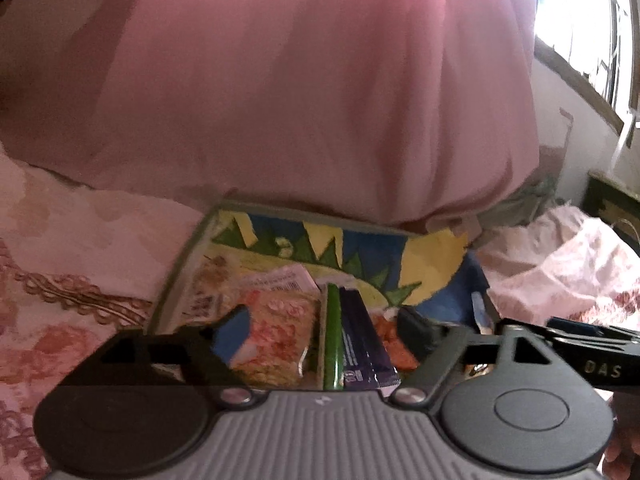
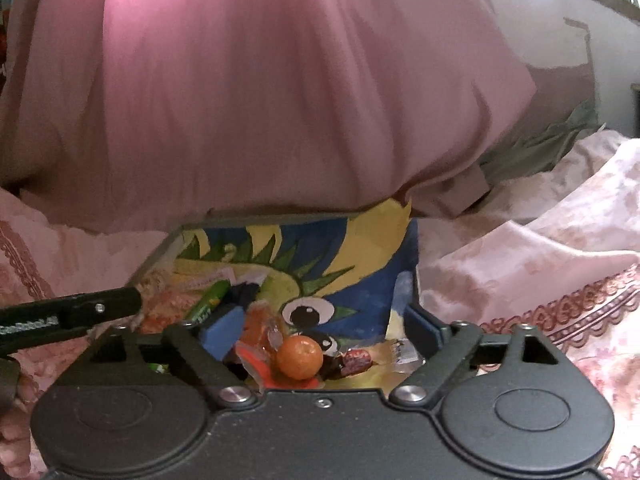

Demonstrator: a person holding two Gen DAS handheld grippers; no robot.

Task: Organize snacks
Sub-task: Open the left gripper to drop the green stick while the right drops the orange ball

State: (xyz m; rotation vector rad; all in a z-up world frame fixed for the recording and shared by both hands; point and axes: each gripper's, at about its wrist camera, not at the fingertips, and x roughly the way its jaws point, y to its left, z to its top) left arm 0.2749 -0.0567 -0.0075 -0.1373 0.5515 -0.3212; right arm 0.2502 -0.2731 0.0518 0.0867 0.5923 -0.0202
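A painted tray in blue, yellow and green lies on the bed and holds snacks; it also shows in the right wrist view. My left gripper is open above a noodle packet, a green stick pack and a dark purple bar. My right gripper is open above an orange ball-shaped sweet, an orange wrapper and a dark red wrapped sweet. The green stick pack shows there too. Neither gripper holds anything.
A person's pink garment hangs over the tray's far edge. Pink floral bedding surrounds the tray. A window is at the upper right. The left gripper's body reaches in from the left of the right wrist view.
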